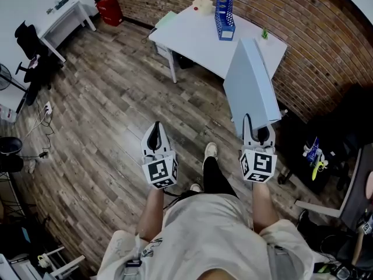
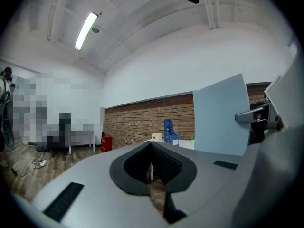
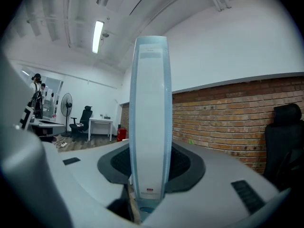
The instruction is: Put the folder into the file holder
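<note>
the person's pale t-shirt (image 1: 204, 238) sits nearest. just ahead, the right hand-held gripper (image 1: 258, 134) is clamped on the low end of a tall pale-blue folder (image 1: 250, 83), well apart from the blue slotted plastic file holder (image 1: 224, 10) on the white table (image 1: 192, 39). the left hand-held gripper (image 1: 155, 134) is closed, empty. gripped so low, the folder may pivot, miss the slot and topple the holder.

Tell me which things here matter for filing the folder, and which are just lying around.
For the job: folder, held in the right tongs; blue file holder.
Lying about: red container; black office chair; cream object.
</note>
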`<state>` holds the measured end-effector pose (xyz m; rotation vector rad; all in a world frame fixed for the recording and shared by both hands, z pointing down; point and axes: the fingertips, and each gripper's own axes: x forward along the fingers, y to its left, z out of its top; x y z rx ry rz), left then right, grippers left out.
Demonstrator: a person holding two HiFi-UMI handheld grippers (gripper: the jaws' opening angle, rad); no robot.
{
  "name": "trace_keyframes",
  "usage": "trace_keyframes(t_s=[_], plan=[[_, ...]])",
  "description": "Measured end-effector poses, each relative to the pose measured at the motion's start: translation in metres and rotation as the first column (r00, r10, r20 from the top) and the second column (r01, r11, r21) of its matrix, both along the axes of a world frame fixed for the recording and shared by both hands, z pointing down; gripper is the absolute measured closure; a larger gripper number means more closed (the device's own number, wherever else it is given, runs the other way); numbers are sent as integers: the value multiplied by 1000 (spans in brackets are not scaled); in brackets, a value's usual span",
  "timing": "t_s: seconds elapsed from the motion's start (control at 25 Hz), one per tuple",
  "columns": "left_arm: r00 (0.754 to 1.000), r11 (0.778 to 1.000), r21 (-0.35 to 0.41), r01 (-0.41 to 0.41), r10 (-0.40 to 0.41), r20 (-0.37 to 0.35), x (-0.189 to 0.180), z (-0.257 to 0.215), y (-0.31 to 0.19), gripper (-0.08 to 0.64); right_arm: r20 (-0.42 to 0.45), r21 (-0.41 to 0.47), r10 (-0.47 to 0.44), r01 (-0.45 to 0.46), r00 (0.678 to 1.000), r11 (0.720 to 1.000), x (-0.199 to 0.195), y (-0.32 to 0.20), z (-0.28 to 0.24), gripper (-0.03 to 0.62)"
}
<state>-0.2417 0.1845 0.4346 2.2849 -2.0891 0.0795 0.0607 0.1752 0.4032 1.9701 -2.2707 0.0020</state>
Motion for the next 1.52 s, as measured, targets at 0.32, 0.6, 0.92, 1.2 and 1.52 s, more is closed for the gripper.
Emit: trace_keyframes(t_s=[0.32, 0.6, 0.92, 1.2, 1.52], plan=[[1000, 1000, -1, 0, 0, 0, 12, -3, -70, 549, 6, 4, 15, -15, 1000, 1000, 13, -65, -2, 426], [1000, 1000, -16, -23, 23, 4, 40, -6, -144, 549, 9, -2, 22, -22, 1000, 1000, 33, -136, -6, 426], [998, 999, -15, -52, 53, 36, 79, -20, -224, 549, 40, -13, 44, -44, 998, 999, 61, -212, -17, 426], [996, 999, -6, -54, 54, 71, 105, -25, -274, 549, 72, 54, 48, -52, 996, 997, 83, -255, -55, 426], [997, 998, 61, -9, 4, 75, 124, -46, -318, 549, 86, 143, 1, -13, 996, 990, 93, -308, -86, 426]])
